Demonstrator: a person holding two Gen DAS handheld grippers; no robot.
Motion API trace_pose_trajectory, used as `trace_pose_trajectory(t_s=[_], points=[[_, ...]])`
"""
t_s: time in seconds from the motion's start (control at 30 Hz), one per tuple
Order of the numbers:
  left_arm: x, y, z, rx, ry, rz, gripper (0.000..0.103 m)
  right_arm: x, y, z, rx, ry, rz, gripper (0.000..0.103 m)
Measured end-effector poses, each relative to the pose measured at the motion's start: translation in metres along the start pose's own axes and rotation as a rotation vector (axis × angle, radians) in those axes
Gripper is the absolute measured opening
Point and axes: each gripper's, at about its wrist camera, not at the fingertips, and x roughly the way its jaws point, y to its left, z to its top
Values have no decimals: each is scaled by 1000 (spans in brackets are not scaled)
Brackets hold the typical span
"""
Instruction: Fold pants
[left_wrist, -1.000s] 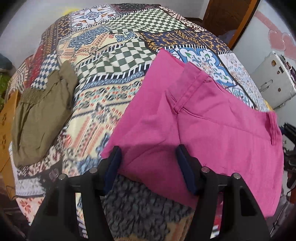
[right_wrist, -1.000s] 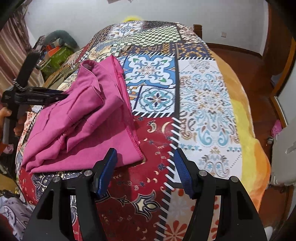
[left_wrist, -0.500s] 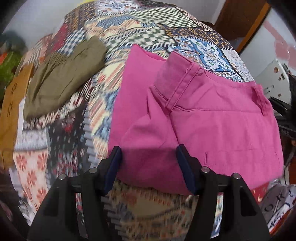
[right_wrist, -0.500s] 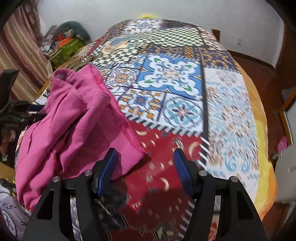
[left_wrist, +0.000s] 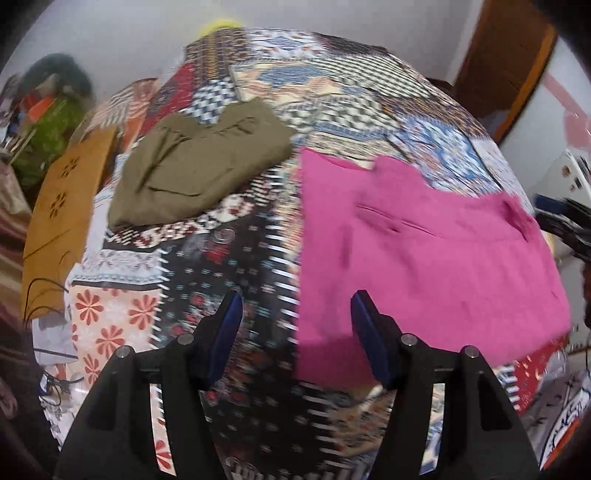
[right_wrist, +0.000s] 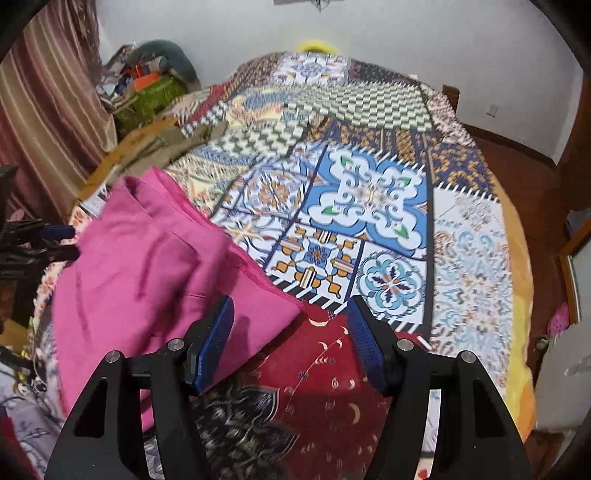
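Note:
Folded pink pants (left_wrist: 424, 258) lie on the patchwork bedspread (left_wrist: 221, 280), right of centre in the left wrist view. My left gripper (left_wrist: 295, 332) is open and empty, hovering at the pants' near left corner. In the right wrist view the pink pants (right_wrist: 147, 273) lie at the left. My right gripper (right_wrist: 291, 336) is open and empty above their near right corner. The left gripper (right_wrist: 40, 243) shows at the far left edge there, and the right gripper's fingers (left_wrist: 565, 221) show at the right edge of the left wrist view.
Folded olive pants (left_wrist: 199, 162) lie on the bed beyond and left of the pink ones. An orange board (left_wrist: 66, 218) lines the bed's left side. Clutter (right_wrist: 147, 85) sits by the curtain. Wooden floor (right_wrist: 535, 184) and a white case (left_wrist: 569, 177) lie to the right.
Both grippers have pulled back and turned. The left view swung left, so the pink pants sit further right and the olive pants come into centre. The right gripper moved back over the pants' corner.

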Motion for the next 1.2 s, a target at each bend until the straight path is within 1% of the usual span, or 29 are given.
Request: trace_pose_trajectory(t_s=[0.07, 0.13, 0.23, 0.27, 0.3, 0.37, 0.43, 0.47, 0.5, 0.57, 0.6, 0.73, 0.8, 0.9, 1.07, 1.1, 1.2], points=[[7, 13, 1, -43, 3, -12, 62, -13, 7, 2, -12, -21, 1, 59], [15, 23, 1, -66, 18, -17, 62, -21, 16, 4, -20, -30, 24, 60], [33, 32, -4, -70, 55, -14, 62, -28, 36, 2, -45, -34, 59, 60], [39, 34, -7, -76, 70, -37, 62, -28, 41, 2, -59, -30, 71, 60], [42, 37, -8, -97, 75, -60, 62, -24, 48, -1, -79, -17, 87, 60], [43, 40, -10, -125, 84, -94, 62, -14, 58, -4, -114, 10, 87, 60], [41, 38, -12, -127, 94, -129, 62, -3, 62, -9, -135, 39, 77, 60], [39, 32, -14, -111, 98, -134, 62, 7, 61, -11, -138, 57, 77, 59], [37, 27, -16, -96, 97, -128, 62, 13, 57, -11, -132, 69, 86, 59], [30, 11, -19, -34, 82, -85, 62, 21, 49, -11, -108, 72, 107, 61], [28, 7, -21, -21, 81, -80, 62, 21, 48, -11, -105, 70, 106, 62], [24, -9, -20, 9, 81, -66, 62, 26, 38, -5, -125, 58, 51, 62], [23, -16, -20, 7, 83, -77, 62, 28, 32, -2, -127, 58, 37, 62], [23, -21, -18, 14, 72, -56, 62, 30, 24, 1, -117, 55, 11, 62], [19, -11, -15, -44, 67, -72, 62, 32, 19, 5, -96, 55, 9, 62], [17, -10, -14, -52, 60, -73, 62, 31, 20, 5, -99, 53, 5, 62], [3, -5, -5, -76, 7, -60, 62, 26, 21, 6, -103, 50, 1, 62]])
